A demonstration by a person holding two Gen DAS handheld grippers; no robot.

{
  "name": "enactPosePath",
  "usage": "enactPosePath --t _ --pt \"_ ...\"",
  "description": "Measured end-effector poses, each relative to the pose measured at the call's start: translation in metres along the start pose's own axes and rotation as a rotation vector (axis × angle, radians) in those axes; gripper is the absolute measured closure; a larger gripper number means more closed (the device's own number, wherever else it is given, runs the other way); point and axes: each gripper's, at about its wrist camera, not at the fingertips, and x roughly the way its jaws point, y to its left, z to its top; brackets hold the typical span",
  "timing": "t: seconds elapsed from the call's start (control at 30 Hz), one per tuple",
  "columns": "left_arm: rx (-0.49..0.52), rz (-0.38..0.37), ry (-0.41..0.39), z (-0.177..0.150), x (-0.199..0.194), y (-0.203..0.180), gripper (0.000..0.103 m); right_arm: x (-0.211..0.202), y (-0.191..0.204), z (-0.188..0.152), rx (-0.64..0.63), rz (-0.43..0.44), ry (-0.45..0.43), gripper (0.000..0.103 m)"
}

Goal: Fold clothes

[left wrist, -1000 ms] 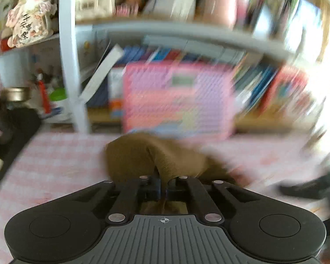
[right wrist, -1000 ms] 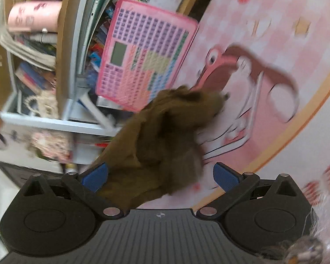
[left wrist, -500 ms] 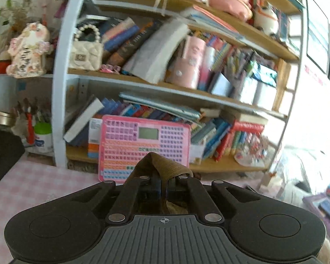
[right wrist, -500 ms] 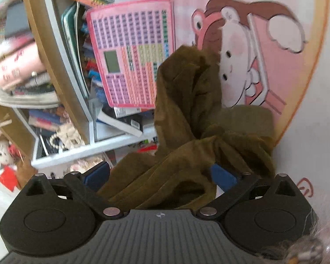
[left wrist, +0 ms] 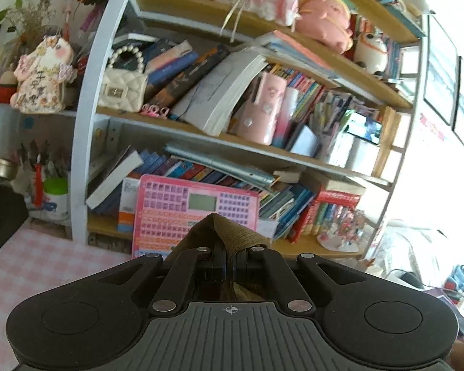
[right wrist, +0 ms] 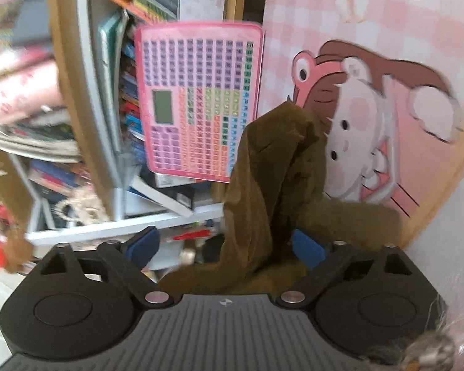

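Observation:
An olive-brown garment (right wrist: 272, 167) hangs lifted above the pink checked table (right wrist: 386, 9). My left gripper (left wrist: 230, 264) is shut on a fold of the olive-brown garment (left wrist: 229, 232), which pokes up between its black fingers. In the right wrist view the cloth drapes down between the blue pads (right wrist: 307, 249) of my right gripper (right wrist: 224, 247), whose jaws stand wide apart. The cloth's lower part is hidden behind the gripper body.
A crowded bookshelf (left wrist: 232, 142) stands at the table's far edge, with a pink toy keyboard (left wrist: 195, 213) leaning against it. The pink checked table (left wrist: 31, 272) carries a cartoon print (right wrist: 371, 130). A pen cup (left wrist: 55, 194) stands at the left.
Both grippers have risen and tilted up, lifting the garment off the table. The left view now faces the shelves rather than the tabletop. The garment hangs longer between the right fingers.

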Motion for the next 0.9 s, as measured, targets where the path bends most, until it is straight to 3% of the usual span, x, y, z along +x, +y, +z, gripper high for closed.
enactPosePath --t 0.07,0.13,0.2,0.4,0.5,0.57,0.67,0.73,0.83,0.9 --pt "-0.005 0.006 0.012 -0.003 -0.003 0.003 0.101 0.024 0.001 0.002 -0.025 -0.065 0.007 0.034" --pt "-0.014 0.012 0.024 -0.006 -0.007 0.007 0.101 0.014 0.008 0.006 -0.066 -0.022 -0.038 0.08" --pt "-0.031 0.01 0.04 -0.009 -0.012 0.013 0.101 0.004 0.015 0.01 -0.107 0.022 -0.083 0.096" --pt "-0.09 -0.099 0.109 -0.025 -0.004 0.024 0.1 -0.028 0.036 0.02 -0.236 0.156 -0.221 0.097" --pt "-0.08 -0.149 0.187 -0.033 0.012 0.022 0.094 -0.081 0.099 0.02 -0.444 0.262 -0.365 0.097" --pt "-0.058 -0.175 0.248 -0.038 0.021 0.02 0.083 -0.111 0.139 0.012 -0.573 0.328 -0.451 0.097" --pt "-0.057 -0.193 0.235 -0.044 0.018 0.028 0.064 -0.139 0.198 -0.008 -0.806 0.366 -0.515 0.097" --pt "-0.074 -0.186 0.215 -0.045 0.013 0.038 0.062 -0.148 0.232 -0.026 -0.967 0.358 -0.527 0.097" --pt "-0.114 -0.142 0.198 -0.046 0.008 0.059 0.062 -0.122 0.253 -0.053 -1.123 0.28 -0.396 0.097" --pt "-0.141 -0.102 0.19 -0.047 0.003 0.075 0.062 -0.085 0.241 -0.07 -1.168 0.158 -0.279 0.097"
